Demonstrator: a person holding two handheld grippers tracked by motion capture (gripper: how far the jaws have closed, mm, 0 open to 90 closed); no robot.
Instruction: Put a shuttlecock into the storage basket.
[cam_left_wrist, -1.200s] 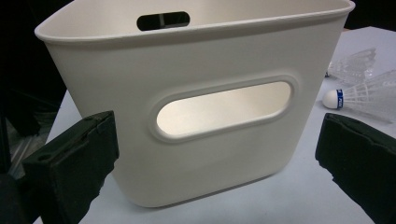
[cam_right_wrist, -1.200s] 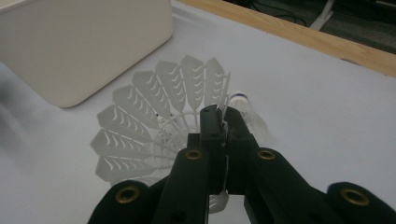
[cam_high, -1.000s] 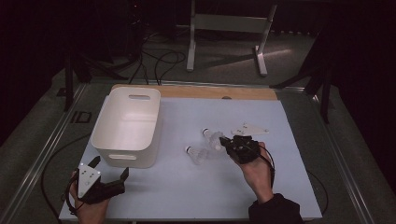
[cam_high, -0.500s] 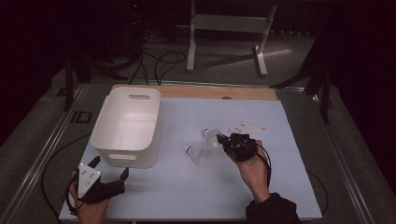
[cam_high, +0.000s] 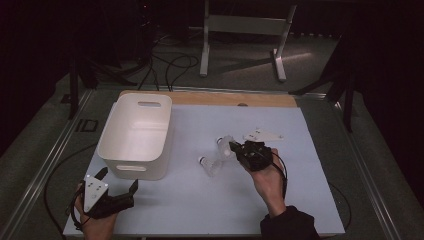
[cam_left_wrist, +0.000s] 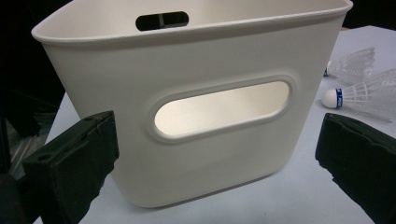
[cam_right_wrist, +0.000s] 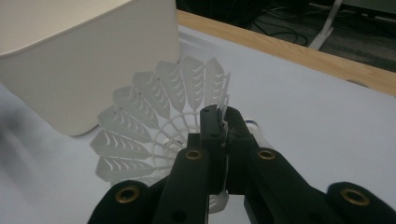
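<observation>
- Rightward and nearer, the right gripper (cam_high: 236, 148) shifts slightly, clamped on a white plastic shuttlecock (cam_right_wrist: 154, 135).
- Left gripper (cam_high: 118, 181) idles, jaws spread.
- White plastic bin (cam_high: 135, 135) looks empty; another shuttlecock (cam_high: 210, 164) waits.

Dark room, grey floor (cam_high: 310, 65), metal stand (cam_high: 240, 22)

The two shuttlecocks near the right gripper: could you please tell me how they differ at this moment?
The held shuttlecock has its skirt edge pinched by the shut fingers of the right gripper; the loose shuttlecock lies free on the table, touched by nothing. The held one sits farther from the white bin than the loose one. Both are white plastic with open lattice skirts.
</observation>
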